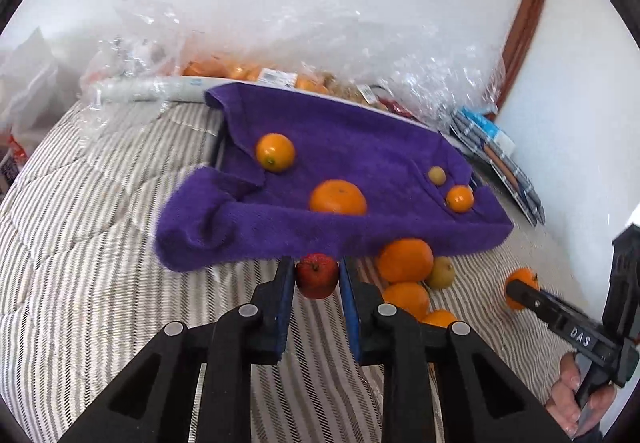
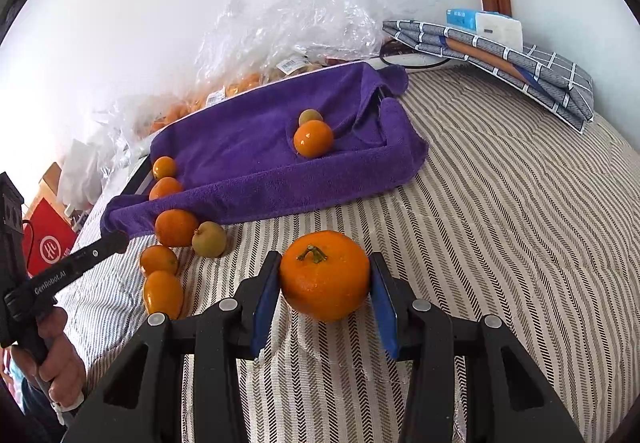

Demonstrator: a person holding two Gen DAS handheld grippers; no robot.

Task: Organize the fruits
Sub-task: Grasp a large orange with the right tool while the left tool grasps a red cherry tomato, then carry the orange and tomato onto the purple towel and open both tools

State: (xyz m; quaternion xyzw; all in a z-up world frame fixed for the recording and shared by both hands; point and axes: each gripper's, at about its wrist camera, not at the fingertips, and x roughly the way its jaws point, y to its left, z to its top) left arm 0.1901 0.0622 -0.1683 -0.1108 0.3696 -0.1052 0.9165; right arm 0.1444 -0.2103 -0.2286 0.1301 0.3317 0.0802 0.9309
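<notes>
Left gripper (image 1: 317, 275): low centre of the left wrist view, blue pads clamped on a small red apple (image 1: 317, 275) at the pad tips; the apple sits at the near hem of the purple towel (image 1: 340, 171), stem dimple facing the camera, no long axis to speak of. Right gripper (image 2: 325, 277): low centre of the right wrist view, pads pressed on either flank of a large mandarin (image 2: 325, 277), stem up and tipped toward the lens; round, slightly flattened, its short axis running through the stem. Both fruits are already between fingers, so the coming move, by my reading, turns on the towel lying straight ahead and a little above each grip in frame; the left hand is the nearer, its apple touching the hem. Loose pile (image 2: 176, 243): oranges and one greenish fruit on the striped bedcover (image 2: 500, 243), left of the right gripper, hard against the towel's near edge. Towel, mid-frame: draped over a raised tray-like base, carrying two oranges at its left end and an orange with a small greenish fruit at its right. Far: clear plastic bags (image 2: 288, 23) of fruit along the wall.
</notes>
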